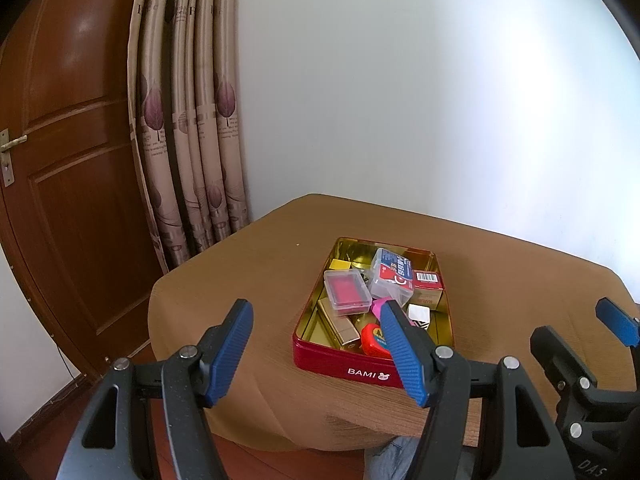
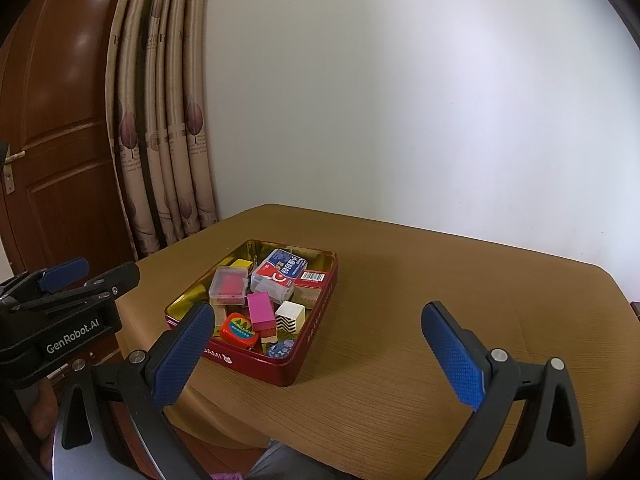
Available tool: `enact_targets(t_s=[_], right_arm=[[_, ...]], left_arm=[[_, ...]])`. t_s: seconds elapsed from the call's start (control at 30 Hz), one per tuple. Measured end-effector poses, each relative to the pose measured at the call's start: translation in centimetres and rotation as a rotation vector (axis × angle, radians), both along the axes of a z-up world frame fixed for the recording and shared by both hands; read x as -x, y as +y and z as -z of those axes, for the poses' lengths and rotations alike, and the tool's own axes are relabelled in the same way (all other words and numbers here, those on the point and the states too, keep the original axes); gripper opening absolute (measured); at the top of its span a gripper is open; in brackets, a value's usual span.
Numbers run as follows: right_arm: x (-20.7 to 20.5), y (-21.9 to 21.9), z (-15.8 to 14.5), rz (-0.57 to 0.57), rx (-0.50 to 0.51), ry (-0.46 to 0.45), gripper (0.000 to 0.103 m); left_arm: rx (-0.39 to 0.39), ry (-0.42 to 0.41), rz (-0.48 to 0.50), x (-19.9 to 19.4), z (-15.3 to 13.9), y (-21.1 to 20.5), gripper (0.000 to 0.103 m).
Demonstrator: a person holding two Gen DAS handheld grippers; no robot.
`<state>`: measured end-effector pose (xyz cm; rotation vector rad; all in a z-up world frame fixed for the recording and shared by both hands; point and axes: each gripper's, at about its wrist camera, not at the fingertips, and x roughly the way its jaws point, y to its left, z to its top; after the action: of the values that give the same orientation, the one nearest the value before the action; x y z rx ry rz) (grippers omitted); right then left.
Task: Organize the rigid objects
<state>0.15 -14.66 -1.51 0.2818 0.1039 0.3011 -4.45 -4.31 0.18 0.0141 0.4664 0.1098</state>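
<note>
brown table [image 2: 400,300], white wall [image 2: 400,100], wooden door [image 1: 60,160]

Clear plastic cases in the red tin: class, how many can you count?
2. A clear case with a pink insert lies toward the tin's left side; a clear case with a red-and-blue label sits beside it, farther back. Others may be buried underneath.

Counter [image 2: 400,280]: stands in a room corner, wall [image 2: 400,100] behind, curtain [image 2: 160,140] and door [image 2: 52,140] to its left.

Tin [image 2: 316,320]: on the counter, toward its near left part.

In tin: clear case [image 2: 229,286] at left; labelled plastic box [image 2: 280,274] behind centre; barcode carton [image 2: 312,280] at right rear; block [image 2: 261,312] centre; patterned cube [image 2: 290,316] to its right; tape measure [image 2: 239,329] at front.

Left claw [image 1: 316,356]: before the tin's near left corner. Right claw [image 2: 320,356]: before the tin, to its right.
</note>
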Motion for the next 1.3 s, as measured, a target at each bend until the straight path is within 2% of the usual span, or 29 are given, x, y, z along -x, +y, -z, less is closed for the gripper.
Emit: enact_targets(t_s=[1.3], right_arm=[[0.53,0.79,-0.13,0.004,0.002,0.004,0.102]], left_arm=[[0.000,0.007,0.000,0.12,-0.13,-0.01,0.068]])
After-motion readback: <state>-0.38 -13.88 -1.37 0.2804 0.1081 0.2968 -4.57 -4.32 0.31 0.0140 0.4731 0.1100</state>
